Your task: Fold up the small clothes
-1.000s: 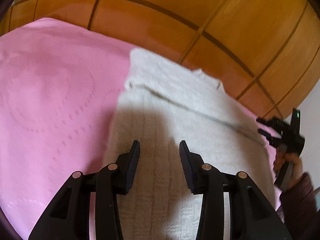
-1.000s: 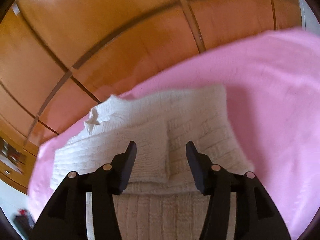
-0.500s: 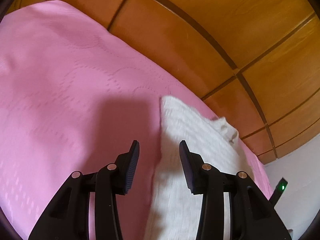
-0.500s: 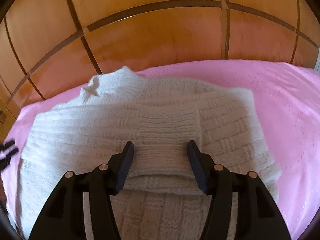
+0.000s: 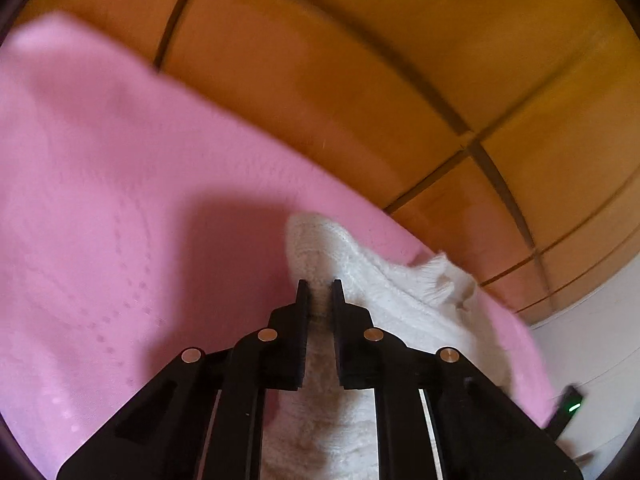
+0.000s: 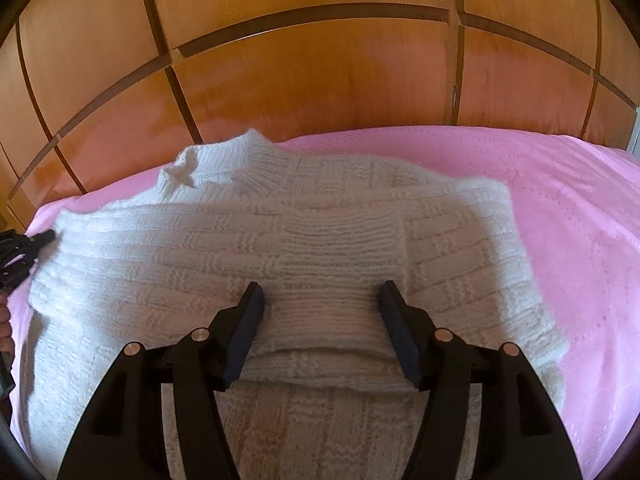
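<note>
A white knitted sweater (image 6: 320, 220) lies on the pink bedspread (image 6: 560, 200) with a sleeve folded across its body and its collar toward the headboard. In the left wrist view my left gripper (image 5: 319, 286) is at the sweater's (image 5: 380, 292) left edge; its jaws are closing and pinch a ridge of knit between them. The left gripper (image 6: 20, 248) also shows at the far left of the right wrist view, against the sweater's corner. My right gripper (image 6: 321, 292) hovers over the folded sleeve, its jaws opening with nothing gripped between them.
A wooden panelled headboard (image 6: 320, 60) runs behind the bed. Pink bedspread (image 5: 100, 200) stretches to the left of the sweater. A white wall (image 5: 600, 340) stands at the right. A person's hand (image 6: 4, 320) shows at the left edge.
My left gripper slid to the sweater's left edge and its jaws closed on the knit. The right gripper swung to face the headboard squarely, sank a little and its jaws widened.
</note>
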